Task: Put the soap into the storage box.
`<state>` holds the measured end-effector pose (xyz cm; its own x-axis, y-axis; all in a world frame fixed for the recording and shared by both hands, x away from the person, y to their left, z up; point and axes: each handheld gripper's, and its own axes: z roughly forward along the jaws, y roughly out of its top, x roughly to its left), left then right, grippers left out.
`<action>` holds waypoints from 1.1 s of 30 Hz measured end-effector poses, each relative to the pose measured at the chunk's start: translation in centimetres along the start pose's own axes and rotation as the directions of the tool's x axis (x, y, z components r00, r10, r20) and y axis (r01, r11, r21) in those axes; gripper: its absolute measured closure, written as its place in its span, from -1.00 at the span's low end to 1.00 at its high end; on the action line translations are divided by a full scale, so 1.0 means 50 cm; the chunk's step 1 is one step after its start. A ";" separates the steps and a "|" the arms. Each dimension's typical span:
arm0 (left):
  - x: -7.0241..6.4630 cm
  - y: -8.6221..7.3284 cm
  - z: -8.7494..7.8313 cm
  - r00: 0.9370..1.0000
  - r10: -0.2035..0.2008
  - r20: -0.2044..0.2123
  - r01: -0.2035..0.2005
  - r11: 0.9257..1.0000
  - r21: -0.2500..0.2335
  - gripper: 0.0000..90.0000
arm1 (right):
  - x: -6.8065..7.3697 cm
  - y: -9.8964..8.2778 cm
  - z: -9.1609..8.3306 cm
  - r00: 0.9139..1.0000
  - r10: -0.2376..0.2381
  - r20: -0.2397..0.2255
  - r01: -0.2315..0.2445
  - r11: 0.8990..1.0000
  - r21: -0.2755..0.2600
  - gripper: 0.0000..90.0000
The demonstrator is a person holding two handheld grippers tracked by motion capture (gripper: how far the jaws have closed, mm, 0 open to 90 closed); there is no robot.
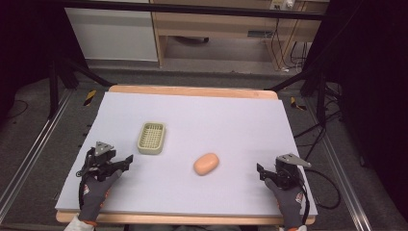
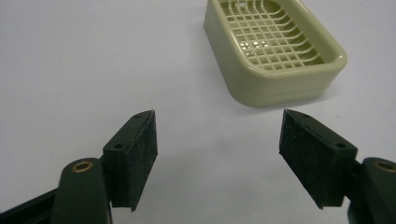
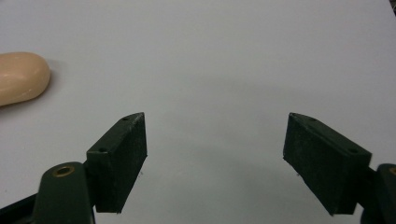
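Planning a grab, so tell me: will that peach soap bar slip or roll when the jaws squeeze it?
The soap bar looks smooth and rounded, so it may squirt from the pads. It lies flat on the table, so rolling seems unlikely. It's probably stiff.

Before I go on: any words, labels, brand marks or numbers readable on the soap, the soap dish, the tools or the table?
None can be read.
Soap: plain, no stamp visible.
Soap dish: bare grid and walls, no marking.
Left tool and right tool: black pads unmarked.
Table: plain surface.
Small fixtures on the far cabinet: too small and blurred to read.
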<state>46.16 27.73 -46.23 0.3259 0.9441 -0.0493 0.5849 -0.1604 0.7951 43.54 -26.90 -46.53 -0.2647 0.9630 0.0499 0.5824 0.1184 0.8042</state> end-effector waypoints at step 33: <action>-0.065 0.029 -0.026 0.994 0.055 0.094 -0.051 0.998 -0.042 -0.36 | 0.010 -0.014 0.011 0.999 -0.042 0.031 0.042 0.999 -0.008 -0.39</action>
<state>44.98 24.79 -44.13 0.4263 0.9024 -0.0623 0.5354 -0.1963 0.8215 43.42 -26.39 -47.42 -0.2654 0.9641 -0.0021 0.5645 0.1571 0.8103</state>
